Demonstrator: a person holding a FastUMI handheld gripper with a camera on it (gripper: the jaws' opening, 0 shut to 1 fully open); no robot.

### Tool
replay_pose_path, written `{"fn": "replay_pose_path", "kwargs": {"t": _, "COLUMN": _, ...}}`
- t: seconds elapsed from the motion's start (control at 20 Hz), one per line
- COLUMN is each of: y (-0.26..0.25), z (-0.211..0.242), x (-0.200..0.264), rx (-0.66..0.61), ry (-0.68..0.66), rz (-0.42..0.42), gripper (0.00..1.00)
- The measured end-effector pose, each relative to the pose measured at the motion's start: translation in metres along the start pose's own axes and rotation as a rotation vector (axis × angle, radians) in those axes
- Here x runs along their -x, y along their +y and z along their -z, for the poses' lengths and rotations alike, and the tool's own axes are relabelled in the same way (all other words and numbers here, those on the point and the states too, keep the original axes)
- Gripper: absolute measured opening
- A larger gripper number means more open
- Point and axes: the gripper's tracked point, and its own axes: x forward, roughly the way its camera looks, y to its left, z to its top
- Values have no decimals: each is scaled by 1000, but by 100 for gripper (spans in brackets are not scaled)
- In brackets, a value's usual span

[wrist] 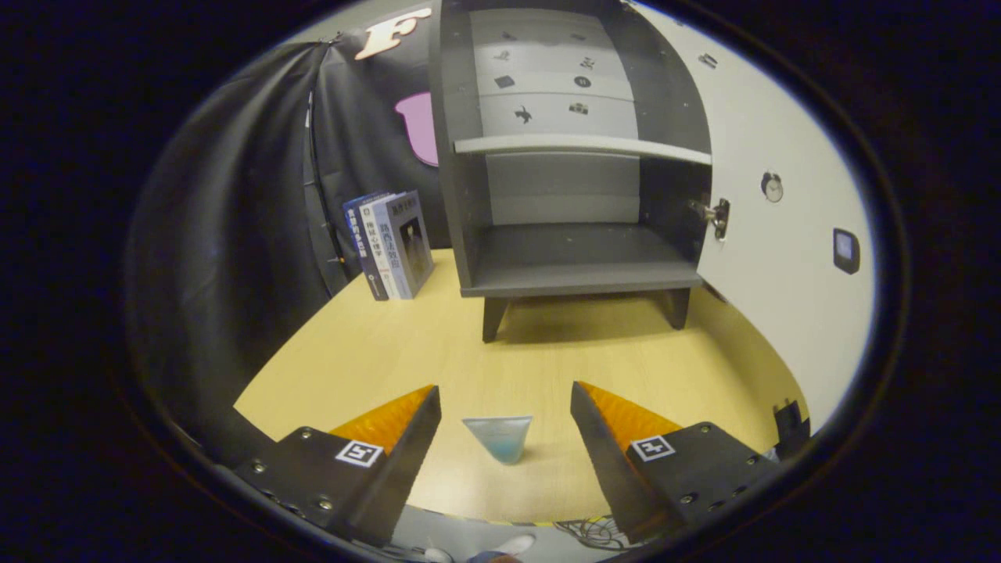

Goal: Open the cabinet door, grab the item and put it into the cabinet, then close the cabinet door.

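A small dark grey cabinet [579, 266] on short legs stands on the wooden table [391, 352], beyond my fingers. Its white door [782, 258] is swung wide open to the right, showing a bare lower compartment and a pale shelf [583, 146] above. A small translucent blue cup-like item [498, 438] rests on the table between my fingers, touching neither. My gripper [504, 391] is open, with a wide gap on each side of the item.
Three upright books [391, 244] lean at the table's back left, beside the cabinet. Black cloth hangs along the left side. The table's near edge runs just under my fingers, with cables [586, 533] below it.
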Motion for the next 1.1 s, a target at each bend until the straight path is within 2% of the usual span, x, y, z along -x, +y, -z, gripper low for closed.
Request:
{"fn": "replay_pose_path", "kwargs": {"t": 0.3, "y": -3, "z": 42, "x": -36, "rx": -8, "ry": 74, "rz": 15, "gripper": 99}}
{"fn": "replay_pose_path", "kwargs": {"t": 0.35, "y": -2, "z": 46, "x": -38, "rx": -10, "ry": 78, "rz": 13, "gripper": 92}}
{"fn": "replay_pose_path", "kwargs": {"t": 0.45, "y": 1, "z": 55, "x": -44, "rx": -6, "ry": 91, "rz": -5, "gripper": 69}}
{"fn": "replay_pose_path", "kwargs": {"t": 0.6, "y": 4, "z": 58, "x": -44, "rx": 15, "ry": 101, "rz": -12, "gripper": 53}}
{"fn": "replay_pose_path", "kwargs": {"t": 0.85, "y": 2, "z": 32, "x": -29, "rx": 40, "ry": 70, "rz": -30, "gripper": 53}}
{"fn": "replay_pose_path", "kwargs": {"t": 1.1, "y": -12, "z": -35, "x": 0, "rx": 9, "ry": -25, "rz": -27, "gripper": 53}}
